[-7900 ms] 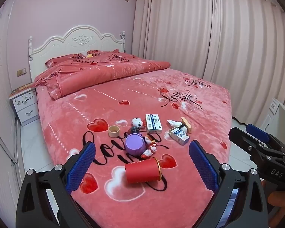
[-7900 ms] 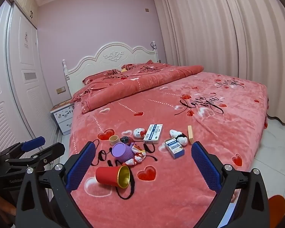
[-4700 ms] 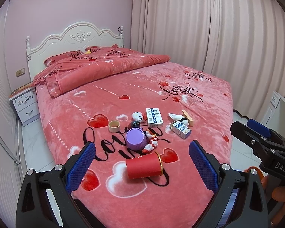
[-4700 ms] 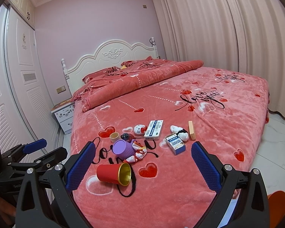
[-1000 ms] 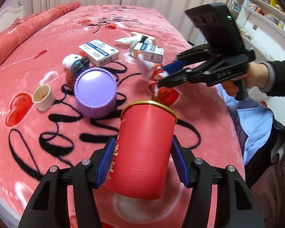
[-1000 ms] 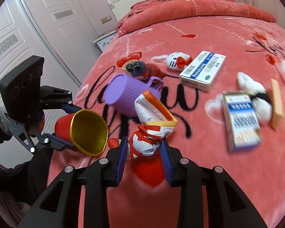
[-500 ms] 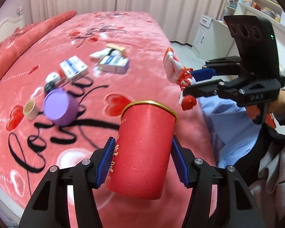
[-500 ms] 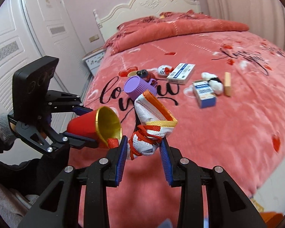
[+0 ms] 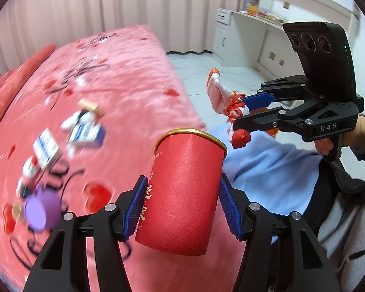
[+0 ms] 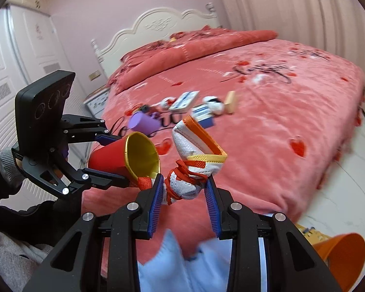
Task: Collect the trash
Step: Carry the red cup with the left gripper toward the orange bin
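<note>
My left gripper (image 9: 182, 206) is shut on a red paper cup (image 9: 182, 194) with a gold rim and holds it in the air off the bed's near edge; the cup also shows in the right wrist view (image 10: 124, 157). My right gripper (image 10: 185, 199) is shut on a small white, orange and red cloth shoe (image 10: 194, 155), also lifted; the shoe shows in the left wrist view (image 9: 225, 99). An orange bin (image 10: 340, 253) stands on the floor at the lower right.
On the pink bed (image 10: 267, 121) lie a purple cup (image 10: 143, 123), blue and white boxes (image 10: 186, 101), a wooden block (image 10: 231, 104) and small toys. A desk with shelves (image 9: 255, 22) stands beyond. The person's blue lap (image 9: 267, 165) is below both grippers.
Both grippers have swung right, away from the bed, carrying the cup and the shoe. The items on the bed have slid left in view. The orange bin has come into the right wrist view.
</note>
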